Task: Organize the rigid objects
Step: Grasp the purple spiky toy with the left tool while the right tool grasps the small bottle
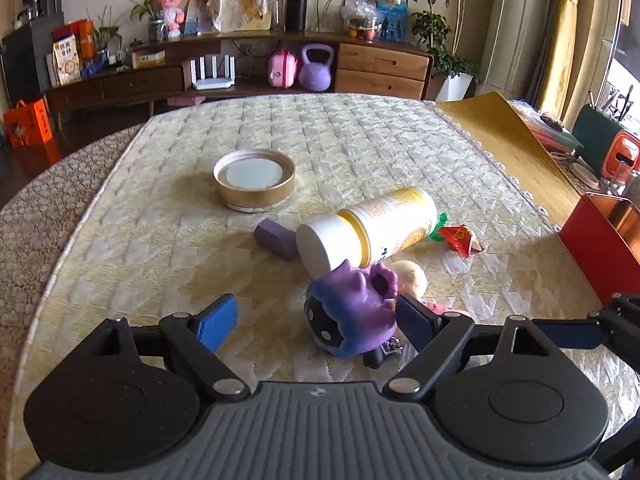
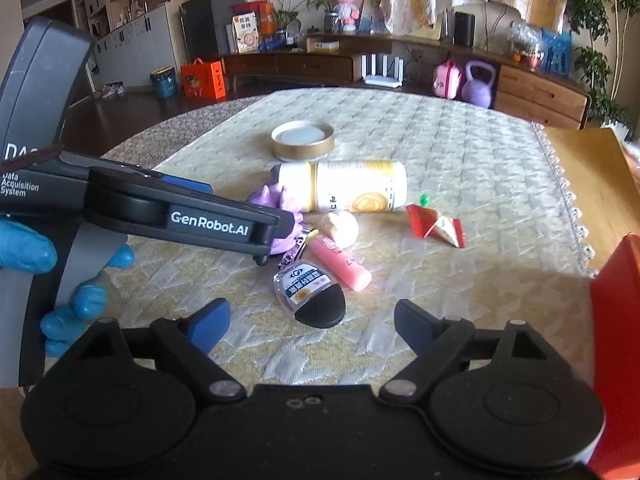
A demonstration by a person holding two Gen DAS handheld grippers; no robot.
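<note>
My left gripper (image 1: 316, 322) is open; a purple and blue toy figure (image 1: 352, 312) lies between its jaws, against the right pad. In the right wrist view the left gripper reaches in from the left over the same toy (image 2: 280, 216). My right gripper (image 2: 312, 324) is open and empty, just short of a small clear bottle with a black cap (image 2: 310, 294). A white and yellow canister (image 1: 368, 232) lies on its side (image 2: 344, 192). Its gold lid (image 1: 254, 180) rests upside down farther back (image 2: 303, 140). A pink tube (image 2: 340, 264), a cream ball (image 2: 344, 226) and a purple block (image 1: 276, 237) lie nearby.
A red packet (image 2: 434, 222) and a small green piece (image 2: 424, 200) lie right of the canister. A red box (image 2: 616, 320) stands at the table's right edge (image 1: 600, 240). A quilted cloth (image 1: 320, 132) covers the table. A sideboard (image 1: 380, 68) stands behind.
</note>
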